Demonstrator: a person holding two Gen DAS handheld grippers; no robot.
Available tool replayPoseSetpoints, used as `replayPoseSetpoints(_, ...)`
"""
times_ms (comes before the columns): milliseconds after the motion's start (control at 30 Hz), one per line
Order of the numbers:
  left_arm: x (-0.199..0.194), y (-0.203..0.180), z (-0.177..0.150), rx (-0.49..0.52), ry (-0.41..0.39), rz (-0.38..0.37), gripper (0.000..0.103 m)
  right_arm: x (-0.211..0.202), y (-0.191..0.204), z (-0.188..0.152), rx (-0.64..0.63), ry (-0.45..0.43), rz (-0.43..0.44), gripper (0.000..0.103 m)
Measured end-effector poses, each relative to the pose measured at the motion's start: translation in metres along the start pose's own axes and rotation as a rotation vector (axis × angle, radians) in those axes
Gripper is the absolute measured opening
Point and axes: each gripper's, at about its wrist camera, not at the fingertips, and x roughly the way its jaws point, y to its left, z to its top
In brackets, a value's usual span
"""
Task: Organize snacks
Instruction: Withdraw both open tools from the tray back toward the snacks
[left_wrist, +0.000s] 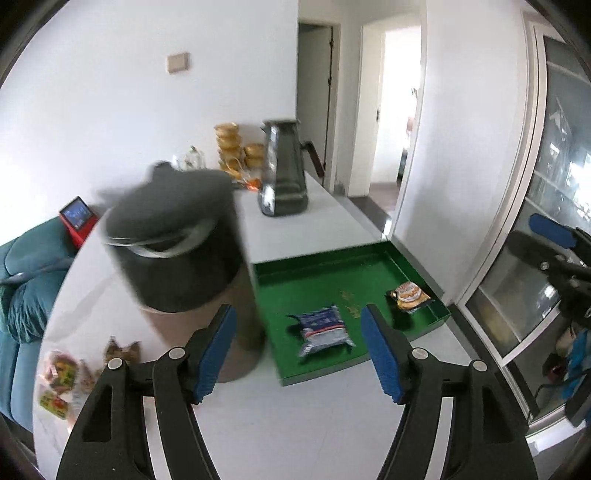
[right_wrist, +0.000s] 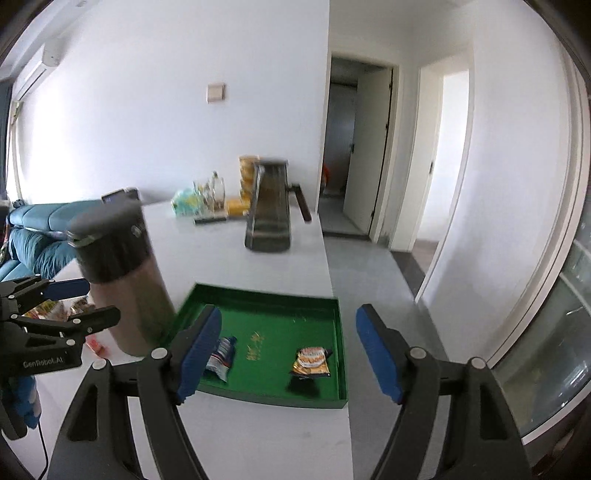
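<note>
left gripper (left_wrist: 299, 350): jaws apart, roughly half spread, nothing between the blue pads, touched nothing; hung above the white table (left_wrist: 325, 424).
right gripper (right_wrist: 288, 350): jaws spread wide, empty, no contact; hung over the table's near end, above the tray.
green tray (left_wrist: 417, 273): shallow, open-topped, sat at the table's right edge, its right rim about flush with that edge.
blue-white packet (left_wrist: 324, 329): lay flat in the tray, near-left part; in the left wrist view it showed in the gap between the left pads, farther out and below, not touched.
orange packet (right_wrist: 311, 361): lay flat in the tray near its right wall, apart from the blue-white packet; seen between the right gripper's pads, below them, not touched.
loose snacks (left_wrist: 59, 384): small wrapped pieces lay on the table at far left, outside the tray, left of the left gripper.
tall canister (left_wrist: 184, 251): dark lid, tan body, stood just left of the tray, blurred; crowded the left side.
dark pitcher (left_wrist: 286, 170): stood farther back on the table, well apart from the tray.
open room: bare tabletop in front of the tray and between tray and pitcher; floor dropped off right of the tray.
table back: stacked yellow snack tubs (left_wrist: 231, 147) and glassware against the wall.
</note>
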Motion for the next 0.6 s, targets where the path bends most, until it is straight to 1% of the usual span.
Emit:
replayPoseSetpoints(67, -0.018, 0.02, -0.004, -0.004, -0.023, 0.011, 0.067, -0.021, 0.017, 0.006, -0.015, -0.022, -0.005, 0.101)
replayPoseSetpoints(200, -0.056, 0.073, -0.014, -0.039, -0.051, 0.05, 0.068, -0.054, 0.051, 0.015, -0.051, -0.043, -0.004, 0.101)
replayPoseSetpoints(300, -0.081, 0.117, -0.024, -0.049, -0.067, 0.116, 0.068, -0.073, 0.078, 0.018, -0.074, -0.058, 0.002, 0.101)
replayPoseSetpoints(433, -0.113, 0.182, -0.041, -0.077, -0.079, 0.217, 0.068, -0.089, 0.11, 0.018, -0.088, -0.068, 0.016, 0.101)
replayPoseSetpoints(500, -0.123, 0.211, -0.053, -0.097, -0.076, 0.274, 0.068, -0.092, 0.123, 0.016, -0.092, -0.063, 0.022, 0.101)
replayPoseSetpoints(600, -0.133, 0.252, -0.072, -0.143, -0.046, 0.32, 0.068, -0.094, 0.144, 0.012, -0.097, -0.058, 0.033, 0.101)
